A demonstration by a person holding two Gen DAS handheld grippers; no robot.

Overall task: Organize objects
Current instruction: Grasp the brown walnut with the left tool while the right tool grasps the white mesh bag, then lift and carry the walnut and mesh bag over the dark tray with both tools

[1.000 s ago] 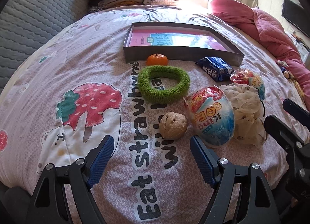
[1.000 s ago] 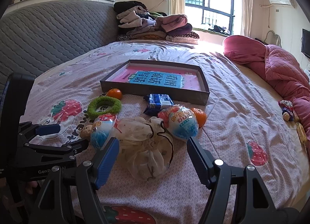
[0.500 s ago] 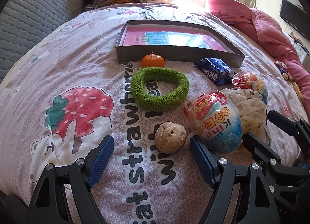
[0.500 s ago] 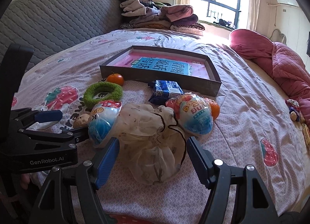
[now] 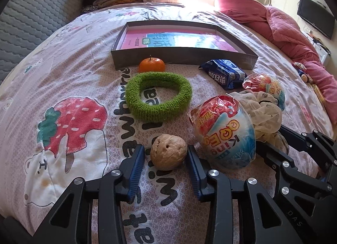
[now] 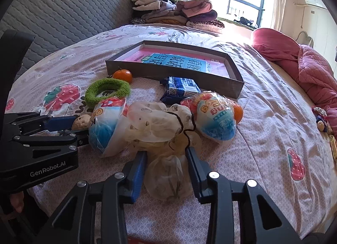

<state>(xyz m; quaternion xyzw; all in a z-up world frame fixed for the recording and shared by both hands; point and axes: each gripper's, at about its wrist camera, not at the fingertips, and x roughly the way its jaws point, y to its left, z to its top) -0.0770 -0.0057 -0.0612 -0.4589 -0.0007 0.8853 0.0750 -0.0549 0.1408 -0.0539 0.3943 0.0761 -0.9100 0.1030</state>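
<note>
Left gripper, fingers narrowed around a walnut, and right gripper, straddling a mesh bag, ready both for boxing.

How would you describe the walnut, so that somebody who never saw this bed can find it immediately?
Start at the shallow grey box on the bed and come toward the cameras, past the orange and the green fuzzy ring. The walnut lies just below that ring, between the left gripper fingers. It is the only small, tan, wrinkled ball; the wrapped toy egg beside it is bigger and glossy.
</note>
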